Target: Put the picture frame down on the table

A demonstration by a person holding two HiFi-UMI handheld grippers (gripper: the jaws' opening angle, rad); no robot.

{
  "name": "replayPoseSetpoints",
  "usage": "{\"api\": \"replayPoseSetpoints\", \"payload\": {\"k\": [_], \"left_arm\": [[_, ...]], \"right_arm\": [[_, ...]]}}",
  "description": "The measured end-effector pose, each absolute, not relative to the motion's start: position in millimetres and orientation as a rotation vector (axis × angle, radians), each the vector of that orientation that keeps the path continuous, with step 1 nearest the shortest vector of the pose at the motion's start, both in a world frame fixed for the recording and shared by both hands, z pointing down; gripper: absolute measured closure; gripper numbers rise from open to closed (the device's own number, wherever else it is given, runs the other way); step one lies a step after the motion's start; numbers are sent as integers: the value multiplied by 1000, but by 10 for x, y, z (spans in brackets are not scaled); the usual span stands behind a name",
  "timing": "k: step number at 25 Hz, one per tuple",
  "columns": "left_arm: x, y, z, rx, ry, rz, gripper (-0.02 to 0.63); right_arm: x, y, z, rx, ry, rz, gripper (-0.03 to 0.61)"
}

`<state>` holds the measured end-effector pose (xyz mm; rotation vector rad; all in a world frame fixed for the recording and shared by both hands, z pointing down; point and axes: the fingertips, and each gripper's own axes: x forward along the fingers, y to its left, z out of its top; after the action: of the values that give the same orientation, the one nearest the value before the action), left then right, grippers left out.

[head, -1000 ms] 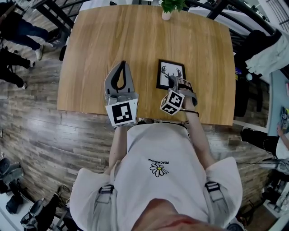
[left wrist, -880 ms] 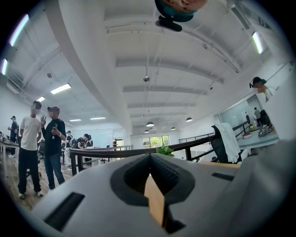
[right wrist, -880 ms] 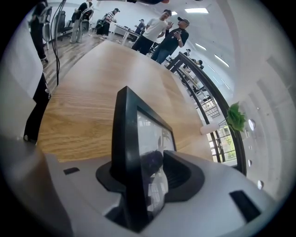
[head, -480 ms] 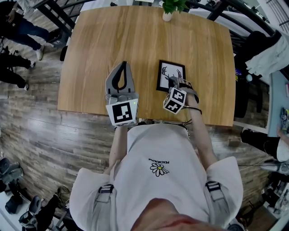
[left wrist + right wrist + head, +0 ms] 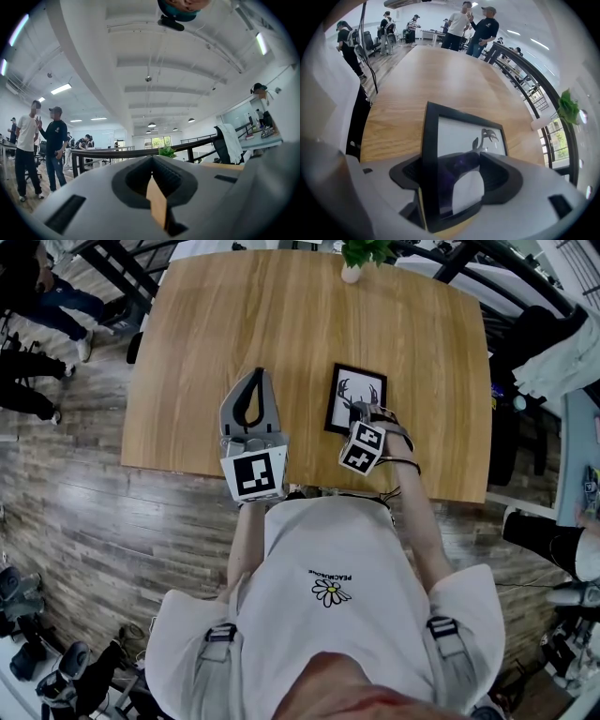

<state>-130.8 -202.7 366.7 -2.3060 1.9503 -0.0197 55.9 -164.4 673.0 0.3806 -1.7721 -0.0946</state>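
The black picture frame [image 5: 356,393] with a deer print lies flat on the wooden table [image 5: 281,324], right of the middle. My right gripper [image 5: 369,416] points steeply down over its near edge. In the right gripper view the frame [image 5: 461,133] has its near left corner between the jaws of the right gripper [image 5: 450,163]. Those jaws have just been opening and stand wide, and the pads do not press on the frame. My left gripper [image 5: 253,381] hovers level over the table's near edge, left of the frame. Its tips [image 5: 152,158] meet with nothing held.
A small potted plant [image 5: 354,254] stands at the table's far edge, and it also shows as a plant [image 5: 569,108] in the right gripper view. People [image 5: 478,26] stand beyond the table's end. The table's front edge [image 5: 309,482] runs just under both grippers.
The right gripper has shifted slightly right and away and tipped steeper over the frame's near edge. The frame lies where it lay. The left gripper has not moved.
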Motion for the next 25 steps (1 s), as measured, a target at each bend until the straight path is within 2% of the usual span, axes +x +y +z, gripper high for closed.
{"api": "replayPoseSetpoints", "payload": {"k": [25], "left_arm": [[-1342,-1999,3648,-2284,1986,21,598]], "right_arm": [[489,-1540,6815,211,-1811,104,215]]}}
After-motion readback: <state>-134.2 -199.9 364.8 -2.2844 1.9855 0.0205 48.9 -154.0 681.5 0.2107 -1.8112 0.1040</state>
